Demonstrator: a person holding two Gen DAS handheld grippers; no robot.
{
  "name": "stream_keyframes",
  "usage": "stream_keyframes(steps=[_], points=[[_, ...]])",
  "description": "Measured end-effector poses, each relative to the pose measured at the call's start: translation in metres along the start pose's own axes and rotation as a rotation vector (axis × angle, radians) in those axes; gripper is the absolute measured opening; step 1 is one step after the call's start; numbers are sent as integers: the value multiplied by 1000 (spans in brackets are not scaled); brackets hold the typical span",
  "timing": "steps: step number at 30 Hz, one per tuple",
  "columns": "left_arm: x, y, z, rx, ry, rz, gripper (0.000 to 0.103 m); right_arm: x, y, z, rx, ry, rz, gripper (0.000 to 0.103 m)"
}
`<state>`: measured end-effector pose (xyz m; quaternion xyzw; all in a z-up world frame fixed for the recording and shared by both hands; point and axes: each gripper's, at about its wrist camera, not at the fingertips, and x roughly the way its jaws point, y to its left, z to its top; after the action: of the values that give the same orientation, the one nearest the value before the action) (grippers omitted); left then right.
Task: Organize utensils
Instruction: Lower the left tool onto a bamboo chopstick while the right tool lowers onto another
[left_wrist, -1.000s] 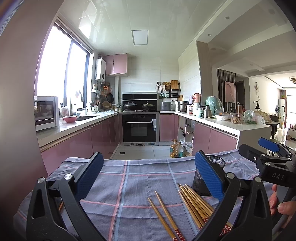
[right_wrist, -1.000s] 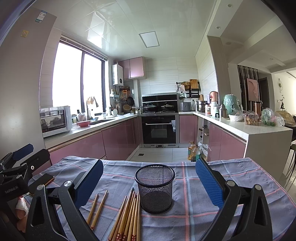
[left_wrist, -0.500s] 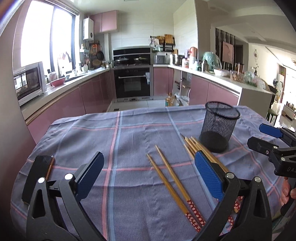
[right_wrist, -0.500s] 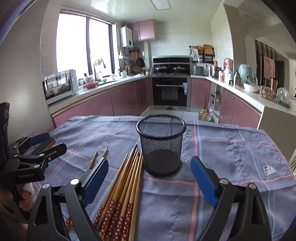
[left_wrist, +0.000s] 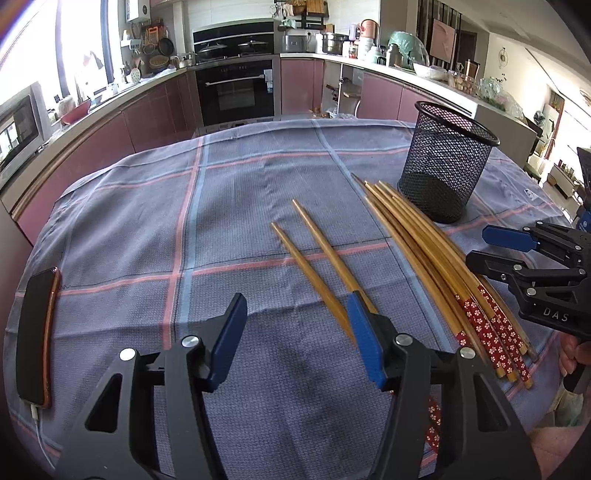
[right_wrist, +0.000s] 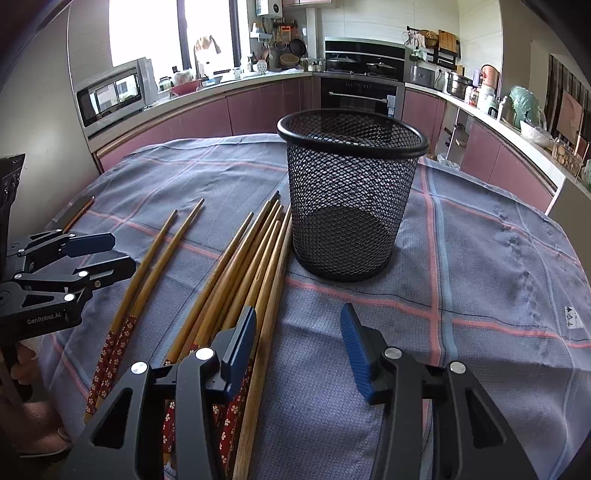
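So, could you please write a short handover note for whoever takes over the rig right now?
Left gripper: open, empty, low over the cloth near the two separate chopsticks.
Right gripper: open, empty, with its left finger over the handle ends of the chopstick bundle.
Mesh cup: upright on the checked tablecloth, empty; the bundle's tips lie beside its base.
A phone lies at the left edge of the cloth.
Done: nothing is in the cup yet.
Left: pick up all the chopsticks, bundle and pair, and stand them in the cup.
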<state>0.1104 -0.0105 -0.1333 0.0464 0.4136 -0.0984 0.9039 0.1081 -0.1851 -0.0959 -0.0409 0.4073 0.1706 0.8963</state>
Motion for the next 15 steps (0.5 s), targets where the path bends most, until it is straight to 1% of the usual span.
stream_keyframes(steps=[3,5,9,12,15], points=[[5,-3,1,17,15,-9,55,1,1,2,-9,8,-4,44],[9,-5,3,25,27,-15,53,4,-1,5,-10,19,-6,39],[15,-8,3,38,44,-28,52,7,-6,7,4,35,14,38],[20,-8,7,45,47,-31,49,8,-4,8,-4,43,17,37],[22,-7,10,49,50,-40,44,14,-1,10,-14,67,28,30]])
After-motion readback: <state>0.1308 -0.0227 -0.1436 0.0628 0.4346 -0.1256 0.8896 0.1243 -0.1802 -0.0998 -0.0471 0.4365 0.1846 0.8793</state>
